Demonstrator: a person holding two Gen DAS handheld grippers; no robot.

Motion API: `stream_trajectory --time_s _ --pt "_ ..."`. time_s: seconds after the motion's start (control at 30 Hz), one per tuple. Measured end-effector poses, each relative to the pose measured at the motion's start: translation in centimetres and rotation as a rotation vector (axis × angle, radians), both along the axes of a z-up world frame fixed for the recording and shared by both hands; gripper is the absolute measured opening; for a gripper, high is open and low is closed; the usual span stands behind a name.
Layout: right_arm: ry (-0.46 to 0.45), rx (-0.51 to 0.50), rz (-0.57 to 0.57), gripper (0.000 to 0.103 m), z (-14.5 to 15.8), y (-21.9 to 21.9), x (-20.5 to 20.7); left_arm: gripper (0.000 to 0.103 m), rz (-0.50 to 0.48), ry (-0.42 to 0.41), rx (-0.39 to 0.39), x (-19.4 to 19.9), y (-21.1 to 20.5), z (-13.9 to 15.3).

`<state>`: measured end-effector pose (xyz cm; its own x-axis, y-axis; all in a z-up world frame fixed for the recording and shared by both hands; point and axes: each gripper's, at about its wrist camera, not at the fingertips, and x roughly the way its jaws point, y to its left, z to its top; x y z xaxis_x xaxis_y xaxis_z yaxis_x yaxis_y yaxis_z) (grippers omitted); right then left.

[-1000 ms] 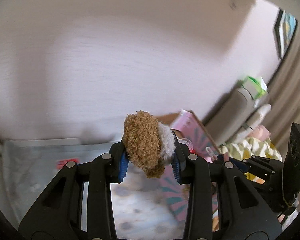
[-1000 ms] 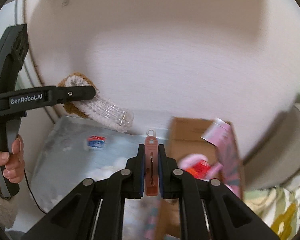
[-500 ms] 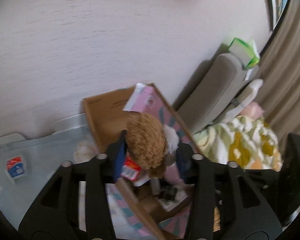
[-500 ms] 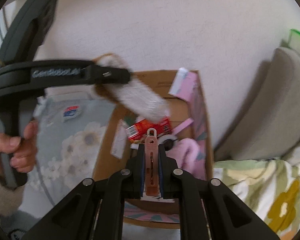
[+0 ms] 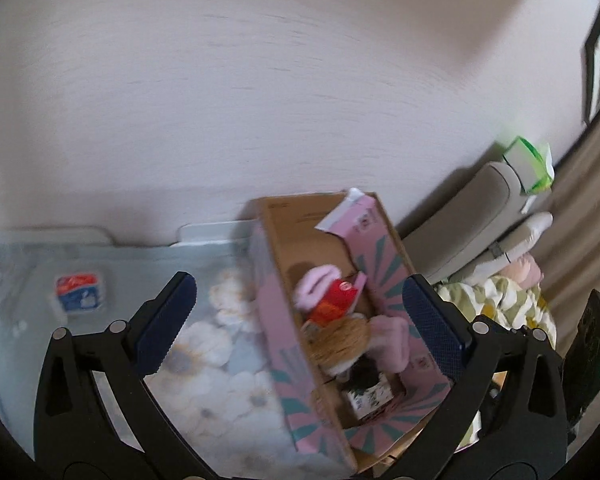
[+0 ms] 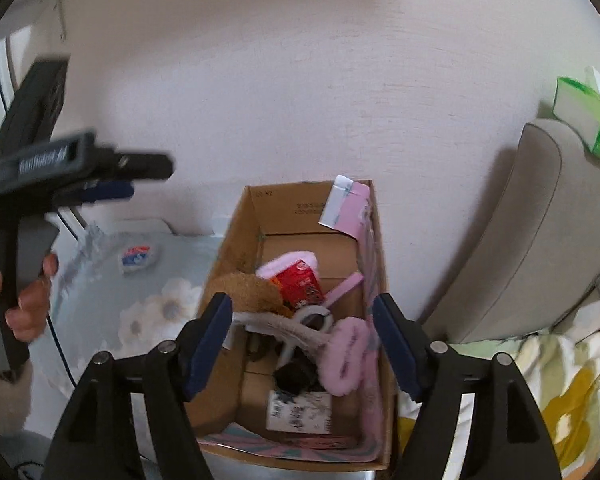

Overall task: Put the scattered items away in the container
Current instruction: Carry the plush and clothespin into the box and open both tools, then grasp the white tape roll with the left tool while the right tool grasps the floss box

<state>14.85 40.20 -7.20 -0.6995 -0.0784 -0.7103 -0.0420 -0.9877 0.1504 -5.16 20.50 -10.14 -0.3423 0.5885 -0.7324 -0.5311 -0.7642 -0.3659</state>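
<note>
An open cardboard box with pink patterned sides stands against the wall. Inside lie a brown fuzzy slipper, a pink fuzzy slipper, a red packet and other small items. My left gripper is open and empty above the box. My right gripper is open and empty above the box. The left gripper also shows in the right wrist view, held by a hand. A small red and blue packet lies on the floral cloth left of the box.
A floral cloth covers the surface left of the box. A grey cushioned chair stands to the right, with a green tissue box on top. A patterned blanket lies at the lower right.
My left gripper opened and the brown slipper now lies in the box. My right gripper opened and the pink clip it held is gone from its fingers. The left gripper has drawn back leftward.
</note>
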Motion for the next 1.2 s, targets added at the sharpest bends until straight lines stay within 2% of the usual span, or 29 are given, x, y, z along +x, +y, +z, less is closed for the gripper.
stream_trajectory --time_s 0.13,0.43,0.53,0.73,0.87,0.97,1.1,1.2 --pt "0.018 -0.058 0.010 0.069 0.4 -1.0 -0.4 0.103 0.063 0.018 -0.011 -0.5 -4.1 0.7" --pt "0.048 -0.030 0.088 0.070 1.7 -5.8 -0.5 0.103 0.267 0.028 0.028 -1.7 -16.1 1.3" --pt "0.056 0.000 0.155 0.070 2.3 -7.8 -1.3 0.103 0.309 0.045 -0.001 -2.0 -19.5 1.3" --pt "0.032 0.091 0.345 0.070 3.1 -11.6 -4.6 0.103 0.336 0.043 -0.077 -3.0 -23.4 0.1" --pt "0.018 0.167 0.482 0.070 3.0 -14.5 -7.2 0.103 0.306 0.018 -0.115 -3.9 -24.4 -1.6" --pt "0.006 0.244 0.589 0.070 2.3 -16.9 -9.1 0.103 0.246 0.021 -0.159 -4.6 -24.2 -3.5" --pt "-0.008 0.328 0.763 0.070 0.6 -20.3 -11.5 0.103 0.113 0.046 -0.196 -5.7 -22.7 -7.0" --pt "-0.056 0.358 0.899 0.070 -1.9 -22.9 -13.7 0.103 0.003 0.066 -0.220 -6.9 -21.3 -10.2"
